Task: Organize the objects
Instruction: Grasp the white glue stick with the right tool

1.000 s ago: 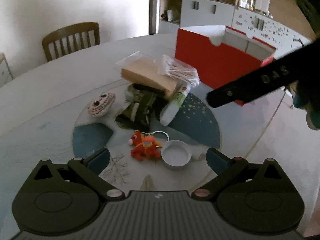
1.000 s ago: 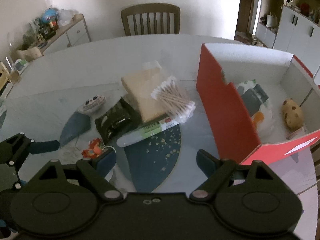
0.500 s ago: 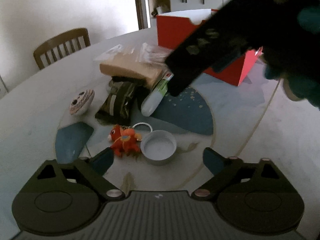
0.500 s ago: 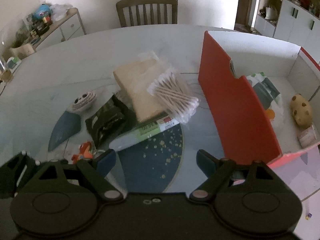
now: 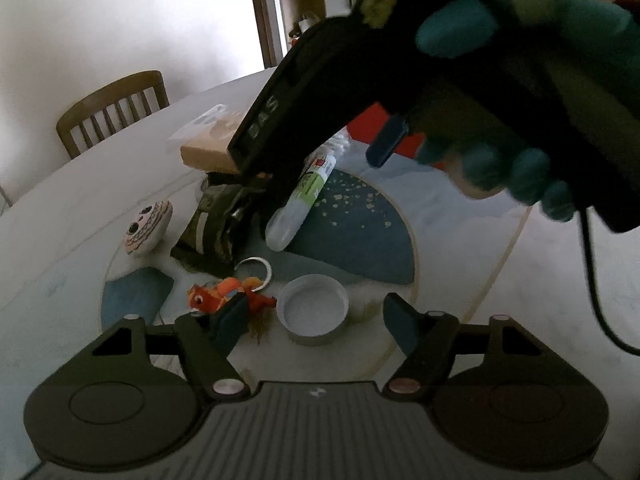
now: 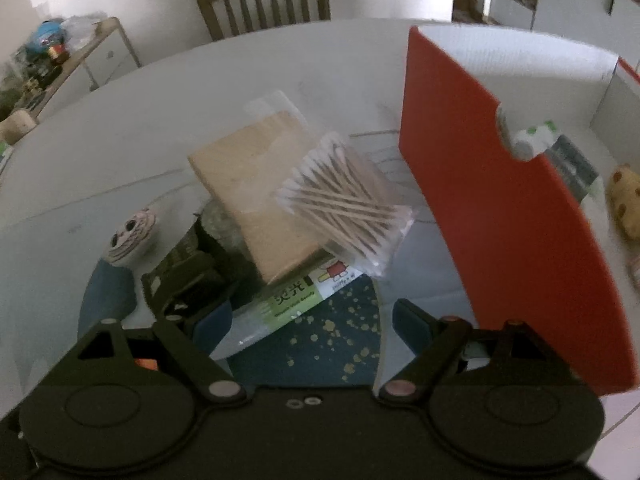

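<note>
A pile lies mid-table: a tan packet (image 6: 260, 184), a bag of cotton swabs (image 6: 348, 204), a green-and-white tube (image 6: 288, 304) and a dark pouch (image 6: 184, 276). My right gripper (image 6: 312, 324) is open, low over the tube's near end. In the left wrist view my left gripper (image 5: 316, 320) is open just above a white lid (image 5: 314, 312), with an orange plush keychain (image 5: 228, 296) by its left finger. The right gripper's body (image 5: 360, 92) and gloved hand cross above the tube (image 5: 304, 196) and pouch (image 5: 216, 228).
A red box (image 6: 500, 216) stands to the right, holding a spotted plush (image 6: 626, 200) and packets. A painted owl stone (image 5: 148, 228) lies left of the pile. A wooden chair (image 6: 264, 0) stands at the table's far side, a cluttered sideboard (image 6: 52, 64) far left.
My right gripper has moved forward and down towards the pile, so it fills more of the left wrist view. My left gripper has edged closer to the lid and keychain.
</note>
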Demonstrator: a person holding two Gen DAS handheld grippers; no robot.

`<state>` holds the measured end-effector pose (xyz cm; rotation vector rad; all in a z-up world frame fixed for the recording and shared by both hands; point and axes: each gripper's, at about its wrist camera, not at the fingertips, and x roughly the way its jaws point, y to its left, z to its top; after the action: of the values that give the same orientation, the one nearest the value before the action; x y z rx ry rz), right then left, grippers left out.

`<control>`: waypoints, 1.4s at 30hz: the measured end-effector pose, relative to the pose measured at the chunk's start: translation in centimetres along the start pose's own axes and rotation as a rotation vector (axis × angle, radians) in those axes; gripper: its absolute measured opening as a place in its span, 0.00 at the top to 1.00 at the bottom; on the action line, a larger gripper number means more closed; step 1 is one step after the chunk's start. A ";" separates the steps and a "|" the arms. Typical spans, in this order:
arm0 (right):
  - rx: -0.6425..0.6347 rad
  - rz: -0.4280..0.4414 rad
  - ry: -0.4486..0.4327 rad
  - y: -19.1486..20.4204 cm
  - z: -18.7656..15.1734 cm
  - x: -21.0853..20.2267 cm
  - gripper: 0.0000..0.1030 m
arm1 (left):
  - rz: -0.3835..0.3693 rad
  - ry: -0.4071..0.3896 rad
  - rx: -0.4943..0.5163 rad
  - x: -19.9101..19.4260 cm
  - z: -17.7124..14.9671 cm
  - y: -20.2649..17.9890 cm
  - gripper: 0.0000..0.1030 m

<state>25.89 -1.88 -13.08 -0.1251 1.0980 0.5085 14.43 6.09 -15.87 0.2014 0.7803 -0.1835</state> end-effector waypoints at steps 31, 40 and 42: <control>-0.098 -0.031 0.022 -2.2 -5.8 -3.4 0.84 | -0.052 0.060 -0.109 -0.6 0.3 0.2 0.63; -0.097 0.032 0.038 -2.8 -8.2 -6.2 0.84 | -0.054 0.074 -0.184 -1.9 0.6 -0.2 0.63; -0.099 0.043 0.024 -3.2 -8.6 -7.6 0.84 | -0.058 0.072 -0.201 -2.4 0.8 -0.3 0.63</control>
<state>17.63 -10.18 -10.87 -0.1950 1.1008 0.6012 13.27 5.84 -13.61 -0.0050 0.8716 -0.1522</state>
